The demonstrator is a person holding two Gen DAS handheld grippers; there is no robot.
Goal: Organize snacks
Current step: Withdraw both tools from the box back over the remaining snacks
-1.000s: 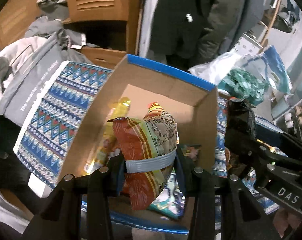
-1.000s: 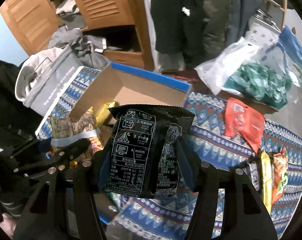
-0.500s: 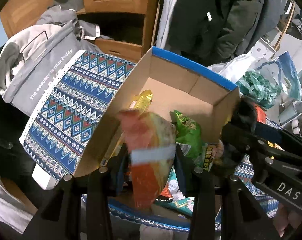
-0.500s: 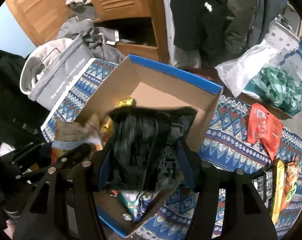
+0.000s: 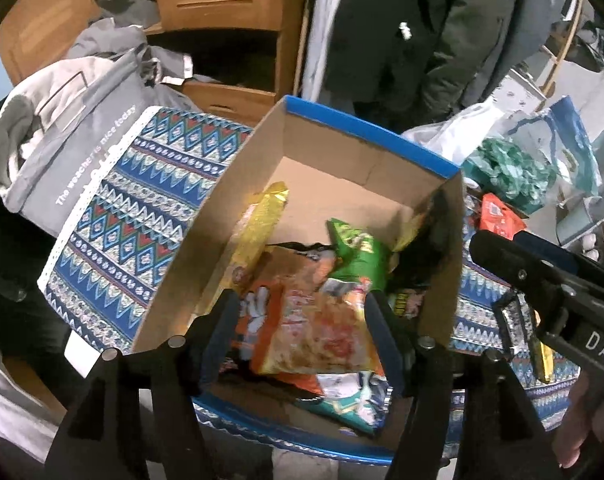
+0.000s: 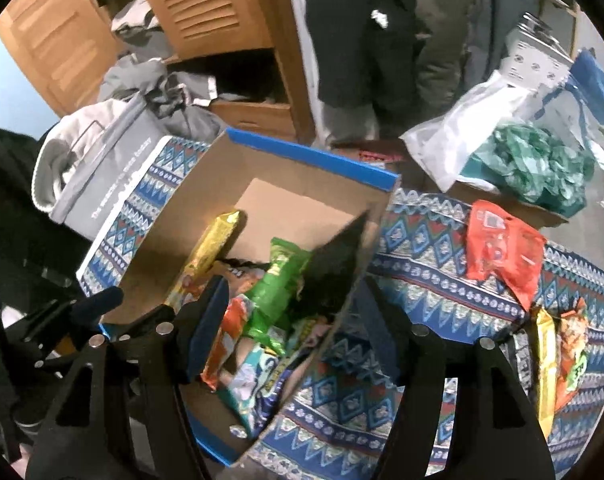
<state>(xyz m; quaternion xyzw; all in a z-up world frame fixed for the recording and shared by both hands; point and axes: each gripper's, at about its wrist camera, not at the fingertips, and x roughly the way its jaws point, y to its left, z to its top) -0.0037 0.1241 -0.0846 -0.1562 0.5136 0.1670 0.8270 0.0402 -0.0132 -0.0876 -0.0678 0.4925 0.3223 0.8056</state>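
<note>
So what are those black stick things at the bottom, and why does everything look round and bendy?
Those black things are claws. A person holds one in each hand, and each claw carries a camera with a very wide lens, which bends the picture.

One picture looks along the left claw. It is open and empty, above an orange snack bag lying in the cardboard box.

The other looks along the right claw, also open. A black bag leans against the box's wall, beside a green bag.

The box sits on a patterned cloth. A red packet and two more snacks still wait there.
</note>
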